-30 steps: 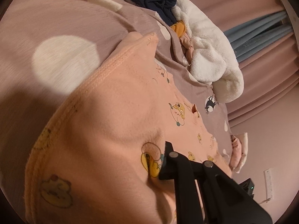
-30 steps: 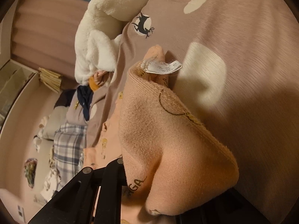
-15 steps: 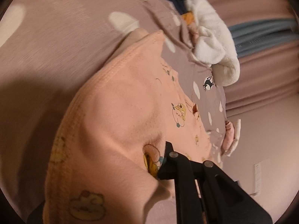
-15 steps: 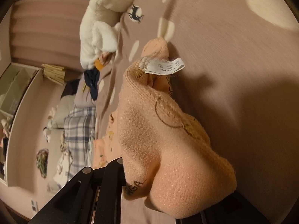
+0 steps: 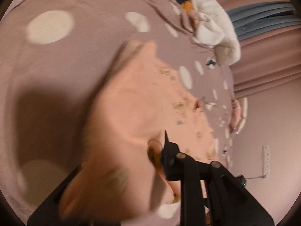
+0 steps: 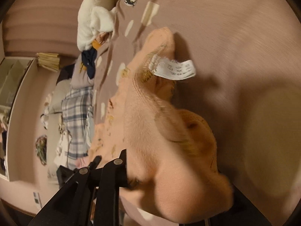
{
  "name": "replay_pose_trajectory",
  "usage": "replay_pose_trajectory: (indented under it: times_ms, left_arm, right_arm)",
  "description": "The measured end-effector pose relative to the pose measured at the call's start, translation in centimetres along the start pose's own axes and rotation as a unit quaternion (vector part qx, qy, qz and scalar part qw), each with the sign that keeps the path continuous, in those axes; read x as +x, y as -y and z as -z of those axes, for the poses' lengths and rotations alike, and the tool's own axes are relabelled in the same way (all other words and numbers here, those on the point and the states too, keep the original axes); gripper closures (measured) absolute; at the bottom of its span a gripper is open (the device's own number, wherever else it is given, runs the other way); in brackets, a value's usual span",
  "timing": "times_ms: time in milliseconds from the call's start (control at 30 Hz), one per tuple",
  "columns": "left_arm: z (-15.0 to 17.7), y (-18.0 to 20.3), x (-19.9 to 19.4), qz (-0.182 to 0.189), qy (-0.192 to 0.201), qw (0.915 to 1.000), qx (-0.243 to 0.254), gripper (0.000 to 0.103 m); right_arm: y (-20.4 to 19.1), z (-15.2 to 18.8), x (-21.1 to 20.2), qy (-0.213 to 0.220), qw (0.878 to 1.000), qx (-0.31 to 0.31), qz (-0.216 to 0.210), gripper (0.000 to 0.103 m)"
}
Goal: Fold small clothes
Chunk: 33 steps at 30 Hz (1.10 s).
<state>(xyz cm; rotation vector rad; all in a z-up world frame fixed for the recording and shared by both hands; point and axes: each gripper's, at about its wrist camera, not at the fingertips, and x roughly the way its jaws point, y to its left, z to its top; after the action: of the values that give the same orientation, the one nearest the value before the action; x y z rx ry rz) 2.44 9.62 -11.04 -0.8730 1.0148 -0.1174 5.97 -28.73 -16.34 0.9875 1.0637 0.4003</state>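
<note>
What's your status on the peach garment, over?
Left claw and right claw both shut on peach garment. Care label showing. White fleece pile lies clear beyond.

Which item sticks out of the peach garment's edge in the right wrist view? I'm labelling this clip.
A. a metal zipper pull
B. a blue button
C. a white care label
C: a white care label with printed symbols juts from the peach garment, clamped by the right gripper.

Garment (image 5: 131, 101) lies on bedspread (image 5: 56, 71), plush blanket (image 5: 212, 24) beyond it.
</note>
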Motion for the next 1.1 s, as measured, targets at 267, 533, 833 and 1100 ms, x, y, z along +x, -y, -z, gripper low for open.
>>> replay_pose_trajectory:
  times_ms: [267, 533, 833, 1100]
  left_arm:
    - [1.7, -4.2, -3.0, -0.023, 0.045, 0.9987, -0.009, 0.083]
    - [2.3, -4.8, -4.1, -0.062, 0.066, 0.9955, 0.027, 0.087]
    - [2.4, -5.6, -4.6, -0.082, 0.082, 0.9920, 0.051, 0.089]
    - [2.6, -4.2, -6.9, -0.169, 0.119, 0.9725, 0.108, 0.094]
  right_arm:
    - [2.5, 2.1, -4.4, 0.053, 0.998, -0.011, 0.043, 0.084]
    - [2.8, 2.1, -5.8, 0.073, 0.993, -0.020, 0.085, 0.086]
    - [4.3, 2.6, -7.1, 0.070, 0.995, -0.012, 0.076, 0.086]
    - [3.6, 2.8, -8.8, 0.086, 0.988, -0.030, 0.126, 0.086]
